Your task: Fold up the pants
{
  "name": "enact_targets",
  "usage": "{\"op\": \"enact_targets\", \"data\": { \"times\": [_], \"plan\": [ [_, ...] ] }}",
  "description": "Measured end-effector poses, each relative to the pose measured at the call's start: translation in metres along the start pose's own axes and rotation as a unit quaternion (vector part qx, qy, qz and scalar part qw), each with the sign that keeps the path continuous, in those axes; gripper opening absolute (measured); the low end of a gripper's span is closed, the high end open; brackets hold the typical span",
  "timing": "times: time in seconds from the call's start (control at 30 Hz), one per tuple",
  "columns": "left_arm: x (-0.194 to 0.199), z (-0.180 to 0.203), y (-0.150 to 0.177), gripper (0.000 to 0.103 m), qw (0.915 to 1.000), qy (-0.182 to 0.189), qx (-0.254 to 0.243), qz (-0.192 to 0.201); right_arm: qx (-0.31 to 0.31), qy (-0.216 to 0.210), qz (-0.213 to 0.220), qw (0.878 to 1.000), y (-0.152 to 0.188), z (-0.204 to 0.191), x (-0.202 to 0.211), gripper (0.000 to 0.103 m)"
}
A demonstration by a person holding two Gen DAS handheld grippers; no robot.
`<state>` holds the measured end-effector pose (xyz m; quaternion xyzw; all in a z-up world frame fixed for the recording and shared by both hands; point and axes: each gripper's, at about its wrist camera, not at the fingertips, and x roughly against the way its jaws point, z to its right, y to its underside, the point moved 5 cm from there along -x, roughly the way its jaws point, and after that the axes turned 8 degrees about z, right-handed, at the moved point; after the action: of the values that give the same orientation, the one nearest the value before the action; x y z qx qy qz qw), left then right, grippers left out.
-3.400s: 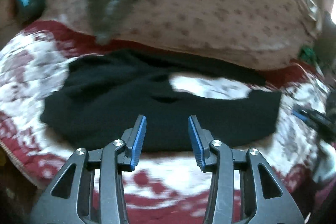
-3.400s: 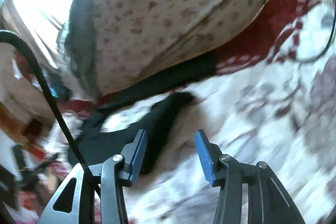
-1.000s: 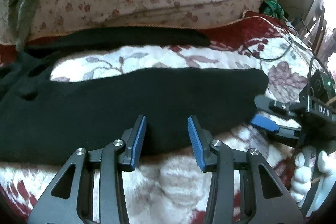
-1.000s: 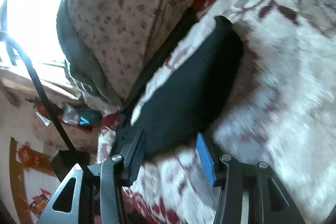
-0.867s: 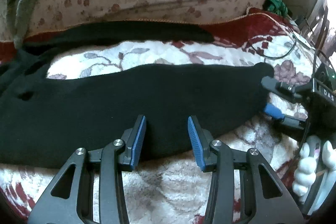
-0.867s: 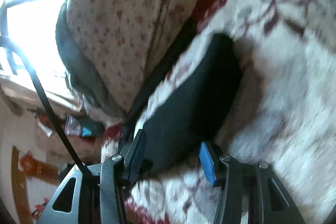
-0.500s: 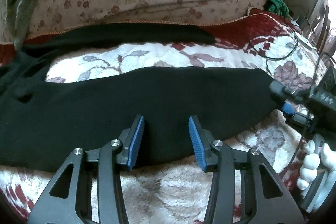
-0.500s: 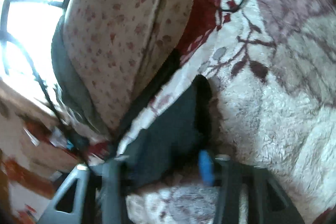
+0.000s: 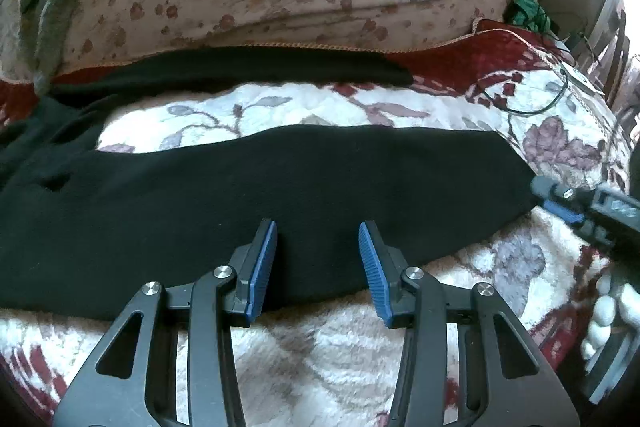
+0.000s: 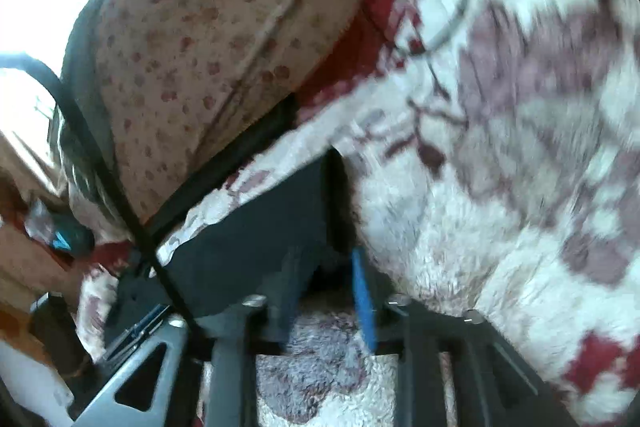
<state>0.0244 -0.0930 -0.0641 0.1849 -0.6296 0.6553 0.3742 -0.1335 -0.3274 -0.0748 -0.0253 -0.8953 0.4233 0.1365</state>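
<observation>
The black pants (image 9: 280,187) are spread on the bed's floral blanket (image 9: 320,359). The right gripper (image 10: 324,291) fingers are opening around the near leg's hem; the left gripper (image 9: 318,259) fingers are held spread above its near edge. A firm regrasp is advised before folding.

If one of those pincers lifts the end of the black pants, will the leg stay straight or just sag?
Most likely sag. The black pants lie limp and follow the blanket beneath, so the leg should droop. The cloth looks thick and matte, probably not slippery. The right gripper has the hem between its opening jaws; the left gripper is open over the leg.
</observation>
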Motion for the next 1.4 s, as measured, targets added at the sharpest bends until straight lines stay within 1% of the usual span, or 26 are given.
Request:
{"op": "enact_targets", "data": {
  "times": [0.03, 0.07, 0.13, 0.2, 0.27, 0.4, 0.53, 0.67, 0.8, 0.93, 0.97, 1.07, 1.13, 1.2, 1.33, 1.4],
  "plan": [
    [0.002, -0.002, -0.001, 0.042, 1.0000, -0.001, 0.004, -0.002, 0.014, -0.001, 0.008, 1.000, -0.004, -0.007, 0.005, 0.046],
    [0.005, -0.004, -0.001, 0.042, 1.0000, -0.003, 0.007, -0.002, 0.035, -0.004, 0.020, 0.999, -0.008, -0.016, 0.011, 0.048],
    [0.011, -0.010, -0.003, 0.042, 0.9999, -0.006, 0.011, 0.003, 0.063, -0.014, 0.034, 0.997, -0.015, -0.033, 0.018, 0.048],
    [0.018, -0.015, -0.006, 0.042, 0.9998, -0.010, 0.012, 0.010, 0.073, -0.034, 0.036, 0.996, -0.018, -0.049, 0.018, 0.048],
    [0.026, -0.022, -0.007, 0.042, 0.9997, -0.016, 0.013, 0.015, 0.071, -0.058, 0.029, 0.995, -0.019, -0.062, 0.015, 0.048],
    [0.039, -0.046, -0.008, 0.042, 0.9990, -0.028, 0.030, 0.020, 0.075, -0.079, 0.005, 0.994, -0.015, -0.084, -0.006, 0.048],
    [0.048, -0.080, -0.006, 0.042, 0.9976, -0.049, 0.045, 0.019, 0.077, -0.101, -0.018, 0.992, -0.006, -0.099, -0.023, 0.048],
    [0.053, -0.119, -0.010, 0.042, 0.9952, -0.068, 0.069, 0.017, 0.087, -0.106, -0.039, 0.990, -0.004, -0.110, -0.042, 0.048],
    [0.054, -0.164, -0.023, 0.042, 0.9911, -0.081, 0.105, 0.015, 0.126, -0.082, -0.053, 0.987, -0.012, -0.119, -0.068, 0.048],
    [0.048, -0.205, -0.040, 0.042, 0.9866, -0.107, 0.123, 0.010, 0.133, -0.077, -0.072, 0.986, -0.023, -0.122, -0.095, 0.049],
    [0.046, -0.213, -0.044, 0.042, 0.9857, -0.109, 0.128, 0.010, 0.137, -0.075, -0.073, 0.985, -0.025, -0.123, -0.101, 0.050],
    [0.036, -0.233, -0.058, 0.042, 0.9830, -0.088, 0.161, 0.001, 0.144, -0.079, -0.079, 0.983, -0.030, -0.128, -0.115, 0.052],
    [0.028, -0.245, -0.069, 0.042, 0.9793, -0.076, 0.188, -0.003, 0.116, -0.107, -0.092, 0.983, -0.032, -0.131, -0.124, 0.052],
    [0.017, -0.255, -0.080, 0.043, 0.9755, -0.068, 0.209, -0.004, 0.090, -0.123, -0.101, 0.983, -0.033, -0.133, -0.132, 0.052],
    [-0.005, -0.264, -0.098, 0.044, 0.9685, -0.055, 0.243, -0.013, 0.058, -0.125, -0.111, 0.984, -0.035, -0.131, -0.149, 0.053],
    [-0.019, -0.265, -0.105, 0.044, 0.9650, -0.046, 0.257, -0.020, 0.028, -0.133, -0.122, 0.983, -0.035, -0.126, -0.158, 0.053]
  ]
}}
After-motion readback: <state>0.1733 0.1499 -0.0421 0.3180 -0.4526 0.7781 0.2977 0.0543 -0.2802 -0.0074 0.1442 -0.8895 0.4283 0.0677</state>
